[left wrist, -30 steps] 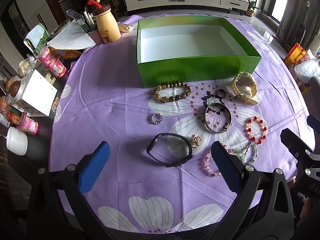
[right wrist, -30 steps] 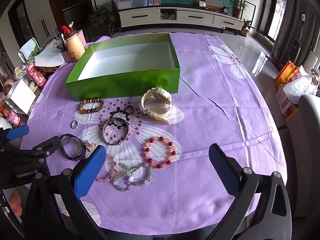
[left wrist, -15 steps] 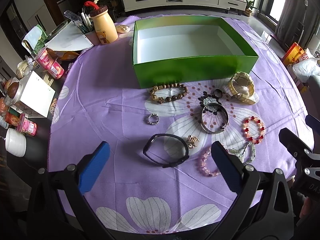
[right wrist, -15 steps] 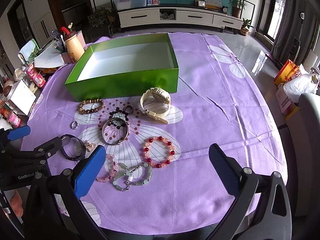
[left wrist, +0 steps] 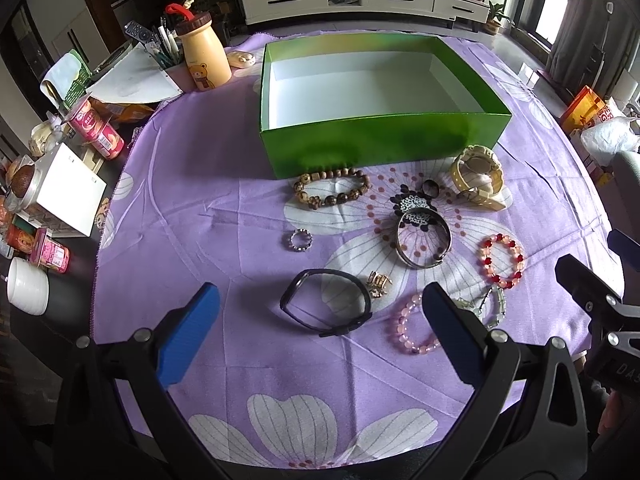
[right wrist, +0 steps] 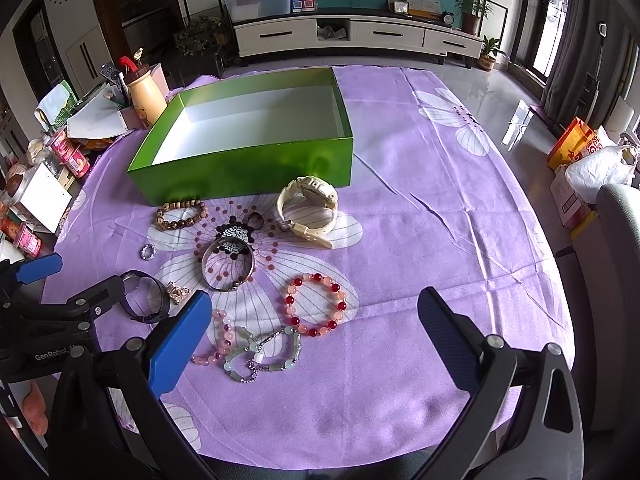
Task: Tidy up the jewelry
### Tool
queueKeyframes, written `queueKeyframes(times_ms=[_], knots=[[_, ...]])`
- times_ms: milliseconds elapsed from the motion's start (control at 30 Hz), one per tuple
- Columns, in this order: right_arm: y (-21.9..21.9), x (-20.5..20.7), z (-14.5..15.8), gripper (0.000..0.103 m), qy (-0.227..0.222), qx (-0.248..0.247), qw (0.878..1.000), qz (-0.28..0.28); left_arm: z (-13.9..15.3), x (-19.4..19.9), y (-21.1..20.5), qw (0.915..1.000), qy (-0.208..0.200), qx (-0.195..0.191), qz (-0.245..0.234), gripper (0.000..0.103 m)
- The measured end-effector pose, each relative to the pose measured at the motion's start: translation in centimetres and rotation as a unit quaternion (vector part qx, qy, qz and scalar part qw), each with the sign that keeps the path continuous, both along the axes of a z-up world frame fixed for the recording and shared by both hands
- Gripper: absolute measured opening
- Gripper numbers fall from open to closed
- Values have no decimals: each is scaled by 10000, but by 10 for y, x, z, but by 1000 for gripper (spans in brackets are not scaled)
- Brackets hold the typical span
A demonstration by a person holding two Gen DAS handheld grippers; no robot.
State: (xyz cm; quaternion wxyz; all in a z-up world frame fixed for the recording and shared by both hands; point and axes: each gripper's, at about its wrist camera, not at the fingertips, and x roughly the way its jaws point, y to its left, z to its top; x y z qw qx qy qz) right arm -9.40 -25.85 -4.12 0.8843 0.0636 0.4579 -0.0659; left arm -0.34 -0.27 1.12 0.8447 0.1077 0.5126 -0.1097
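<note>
Green box [left wrist: 384, 148] is empty; all jewelry lies on the bench [left wrist: 200, 184]. Your left tool [left wrist: 320, 300] and right tool [right wrist: 316, 312] are apart, holding nothing.

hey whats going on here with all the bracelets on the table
A person holds a hand-held gripper in each hand over a purple flowered tablecloth, about to sort jewelry. Both the left hand-held gripper and the right hand-held gripper are open and hold nothing. The green box is empty. The black band, silver bangle, wooden bead bracelet, cream watch and red bead bracelet all lie on the cloth in front of it.
</note>
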Motion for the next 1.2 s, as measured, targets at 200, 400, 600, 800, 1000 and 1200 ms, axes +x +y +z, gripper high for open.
queueKeyframes(times_ms=[200,400,600,800,1000,1200], knots=[[0,-1,0,102,-3,-4,10000,3,1,-1,0,10000,-6,-12,-3,101],[0,-1,0,102,10,16,10000,6,0,0,1,10000,29,-31,-8,101],[0,-2,-1,102,2,18,10000,4,-1,0,-1,10000,27,-53,-35,101],[-3,-1,-3,102,30,33,10000,-27,-2,0,2,9997,54,-227,-66,101],[-9,0,-5,102,40,155,9999,-45,-1,7,12,9989,32,-463,-7,101],[-12,1,-6,102,28,279,9996,17,-3,16,29,9975,84,-660,251,101]])
